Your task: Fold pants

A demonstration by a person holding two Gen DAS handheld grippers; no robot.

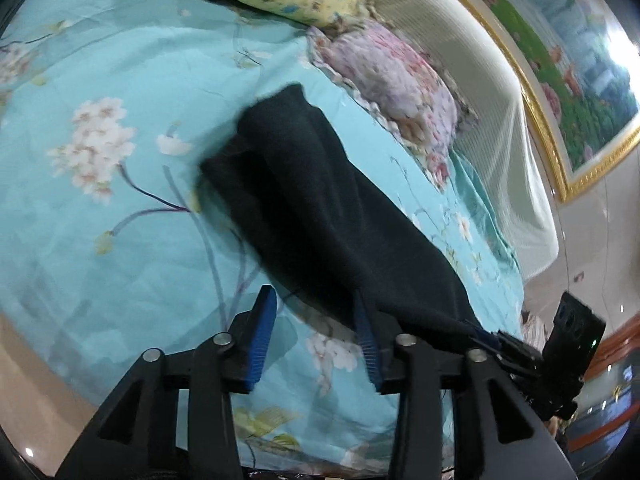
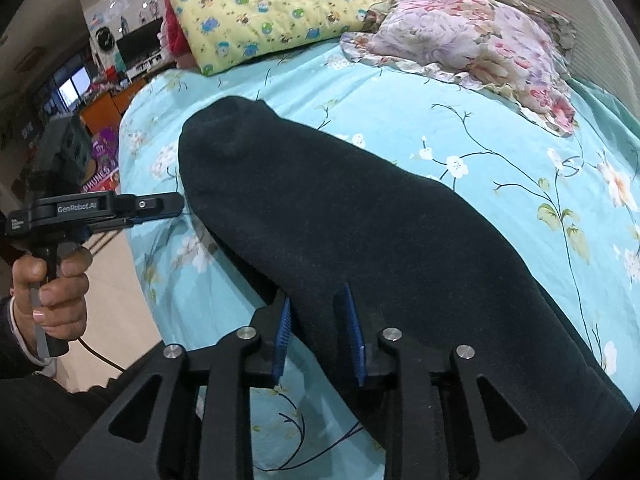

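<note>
Dark pants (image 1: 316, 200) lie as one long strip on the turquoise floral bedsheet (image 1: 100, 208). They also show in the right wrist view (image 2: 360, 232), folded lengthwise. My left gripper (image 1: 314, 306) is open, its fingers over the near edge of the pants, holding nothing. My right gripper (image 2: 316, 300) is open with the pants edge between its blue pads (image 2: 354, 336). In the left wrist view the right gripper (image 1: 500, 340) sits at the pants' near end. In the right wrist view the left gripper (image 2: 152, 210), held by a hand, sits at the pants' left edge.
A yellow patterned quilt (image 2: 276, 4) and a pink floral pillow (image 2: 472, 40) lie at the head of the bed. A white headboard (image 1: 480, 92) and a framed picture (image 1: 560, 64) stand behind. The floor (image 2: 120, 300) and room clutter are left of the bed.
</note>
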